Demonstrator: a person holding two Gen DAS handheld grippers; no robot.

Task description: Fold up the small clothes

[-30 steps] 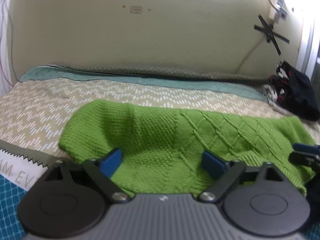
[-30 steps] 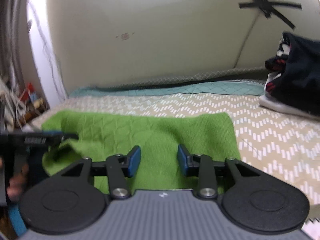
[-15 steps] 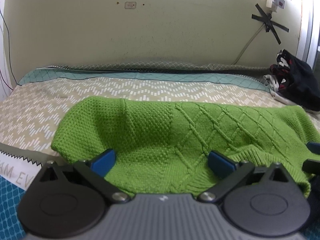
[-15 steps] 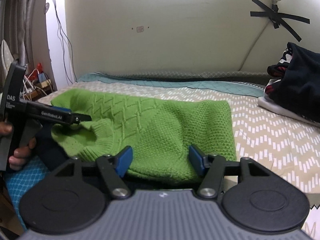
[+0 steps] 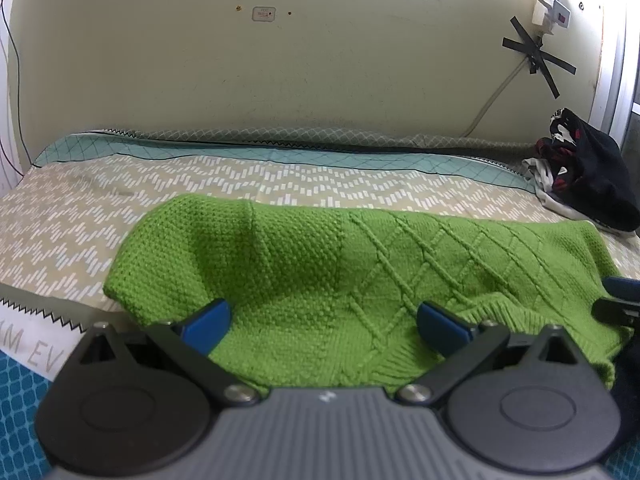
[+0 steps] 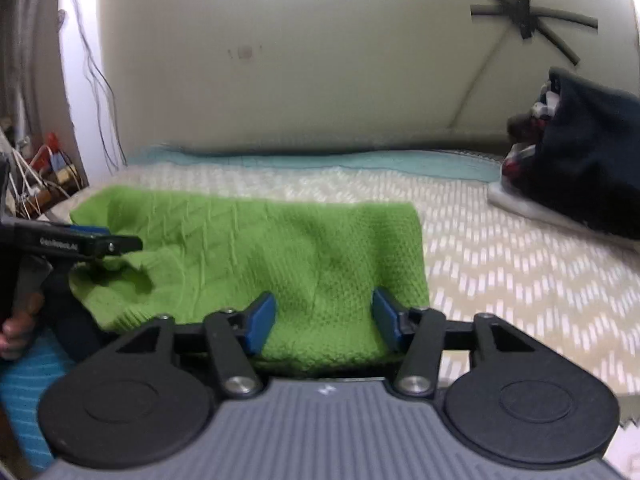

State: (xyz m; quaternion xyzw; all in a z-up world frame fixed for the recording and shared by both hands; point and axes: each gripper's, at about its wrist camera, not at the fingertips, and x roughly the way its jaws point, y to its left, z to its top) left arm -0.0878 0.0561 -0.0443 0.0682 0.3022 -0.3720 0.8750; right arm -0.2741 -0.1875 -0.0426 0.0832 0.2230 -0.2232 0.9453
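Observation:
A green knitted sweater [image 5: 320, 260] lies spread across the bed, its ribbed hem toward me. My left gripper [image 5: 324, 320] stands wide open over its near left part, and the blue pads touch nothing on their inner faces. My right gripper [image 6: 324, 318] hovers at the sweater's [image 6: 260, 248] near right edge. Its jaws are closing, the knit lies between them, and the pads do not press on it. In the right wrist view the left gripper [image 6: 116, 244] shows from the side with a hand [image 6: 16, 328] on it.
A pile of dark clothes [image 5: 588, 184] sits at the bed's far right corner [image 6: 580, 168]. The zigzag-patterned sheet [image 5: 120, 208] runs back to a cream wall. Wires and clutter [image 6: 40, 172] stand beyond the bed's left end. A blue patterned cover [image 5: 16, 392] lies at the near left.
The right gripper's jaws have spread much wider than a second ago. The left jaws widened slightly. The sweater now lies flatter on the bed.

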